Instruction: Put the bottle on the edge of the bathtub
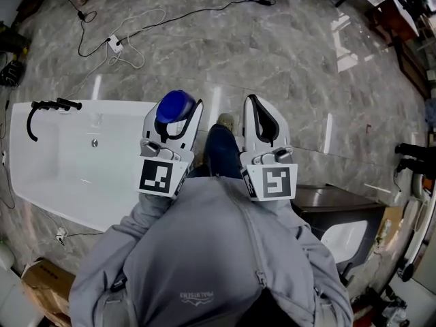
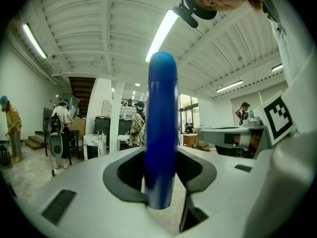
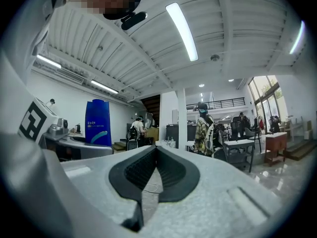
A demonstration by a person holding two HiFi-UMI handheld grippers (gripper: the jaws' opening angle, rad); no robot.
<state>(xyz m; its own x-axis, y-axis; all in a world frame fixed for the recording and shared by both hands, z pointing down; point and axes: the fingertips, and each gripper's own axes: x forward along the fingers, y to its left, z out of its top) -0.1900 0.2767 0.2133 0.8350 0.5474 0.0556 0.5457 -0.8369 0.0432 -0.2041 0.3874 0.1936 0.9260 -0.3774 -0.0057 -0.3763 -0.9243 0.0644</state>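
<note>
left gripper (image 1: 178, 105): clamped on the bottle, jaws part-way apart, one pad on each side of its lower body
bottle (image 2: 162, 128): blue, round-topped, upright between the left jaws; top well above the pads, base just below them
bottle vs tub: in head view, seen over the right end of the bathtub (image 1: 68, 159), held in the air, not set on the rim; height above the tub not readable
right gripper (image 3: 157, 150): closed, tips meeting, only the oval hollow of the black pads left open; nothing between
gripper layout: side by side in front of the chest, pointing level, apart; marker cubes facing the head camera
bathtub: white, on the left of head view, long side running left to right; drain visible in the bottom
faucet (image 1: 51, 106): black, on the far rim at the left end
floor (image 1: 286, 53): grey marble tile, glossy
cables (image 1: 136, 29): black and white, loose on the floor beyond the tub, running to a power strip (image 1: 114, 44)
cardboard box (image 1: 44, 281): lower left, near the tub's close corner
dark cabinet (image 1: 334, 199): right of the person, white basin just below it
clothing: grey hoodie (image 1: 204, 251), one shoe (image 1: 225, 120) visible between the grippers
background: several people standing in the hall, seen in both gripper views
</note>
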